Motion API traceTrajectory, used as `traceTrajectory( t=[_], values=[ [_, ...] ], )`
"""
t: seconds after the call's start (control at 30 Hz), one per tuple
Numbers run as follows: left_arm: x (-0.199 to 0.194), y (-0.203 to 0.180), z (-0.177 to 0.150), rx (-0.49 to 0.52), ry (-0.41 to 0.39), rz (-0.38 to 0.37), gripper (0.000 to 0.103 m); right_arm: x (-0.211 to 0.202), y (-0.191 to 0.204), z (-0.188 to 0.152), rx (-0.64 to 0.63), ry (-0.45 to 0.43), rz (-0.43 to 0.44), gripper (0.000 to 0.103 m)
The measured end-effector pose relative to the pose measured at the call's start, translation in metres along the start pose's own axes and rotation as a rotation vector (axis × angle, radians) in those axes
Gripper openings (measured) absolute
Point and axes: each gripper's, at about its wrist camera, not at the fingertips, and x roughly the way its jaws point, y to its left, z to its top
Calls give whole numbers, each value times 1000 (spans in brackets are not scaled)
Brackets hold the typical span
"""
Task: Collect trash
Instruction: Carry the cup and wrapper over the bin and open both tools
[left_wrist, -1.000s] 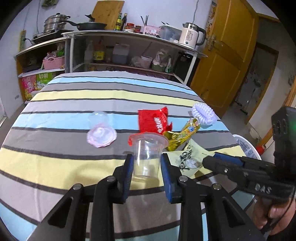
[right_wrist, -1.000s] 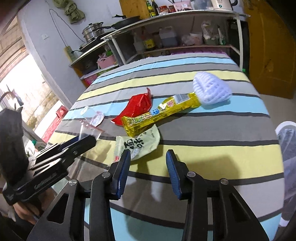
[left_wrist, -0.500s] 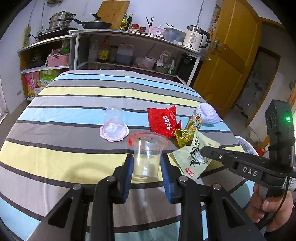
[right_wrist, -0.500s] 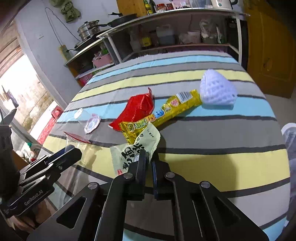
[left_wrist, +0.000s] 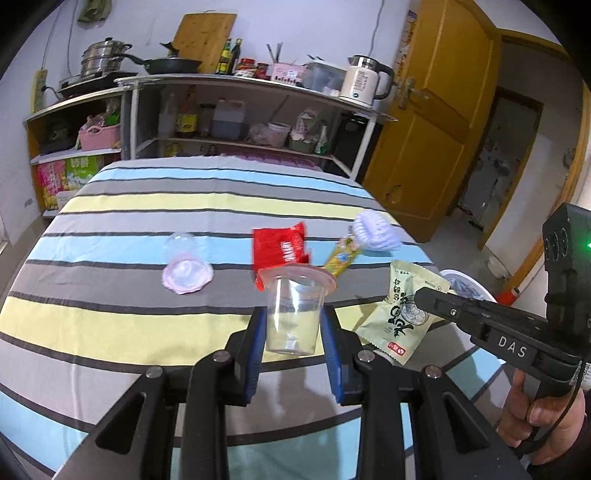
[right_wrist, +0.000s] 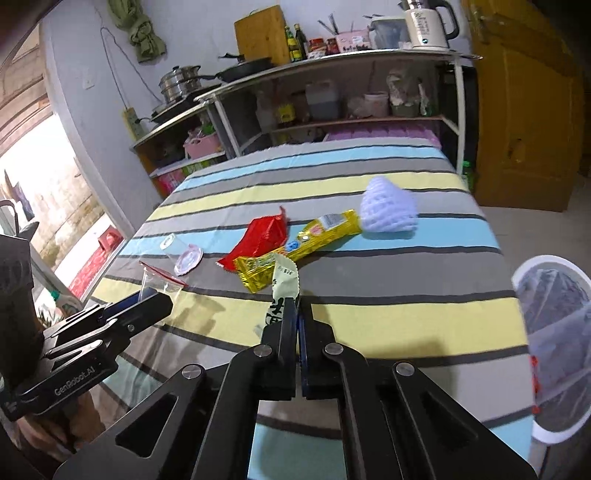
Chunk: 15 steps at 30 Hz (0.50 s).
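Observation:
My left gripper (left_wrist: 293, 323) is shut on a clear plastic cup (left_wrist: 293, 314) with a red torn lid rim, held upright above the striped tablecloth (left_wrist: 147, 206). My right gripper (right_wrist: 297, 308) is shut on a pale green snack packet (right_wrist: 282, 284), lifted off the cloth; the same packet (left_wrist: 400, 310) hangs from the right gripper (left_wrist: 419, 295) in the left wrist view. On the cloth lie a red wrapper (right_wrist: 264, 236), a yellow wrapper (right_wrist: 306, 243), a white foam net (right_wrist: 388, 210) and a tipped clear cup with a pink lid (left_wrist: 186, 266).
A white bin lined with a clear bag (right_wrist: 554, 339) stands off the table's right edge. Shelves with pots, bottles and a kettle (left_wrist: 364, 81) stand behind the table. A yellow door (left_wrist: 424, 147) is at the right. A hand (left_wrist: 546, 424) holds the right gripper.
My right gripper went from open above the green packet to shut on it, then lifted it off the cloth. The left gripper rose slightly with the cup.

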Motion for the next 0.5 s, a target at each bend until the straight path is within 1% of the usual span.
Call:
traceTrajectory(
  t=[0.23,0.5],
  values=[
    [-3,-37,4,44,-12,-45,31,-34,-20,-5,30,-52,-27,1],
    [-1,-85,12,111,-24,-101,31,-76,-51,-11,77,-114,-79,1]
  ],
)
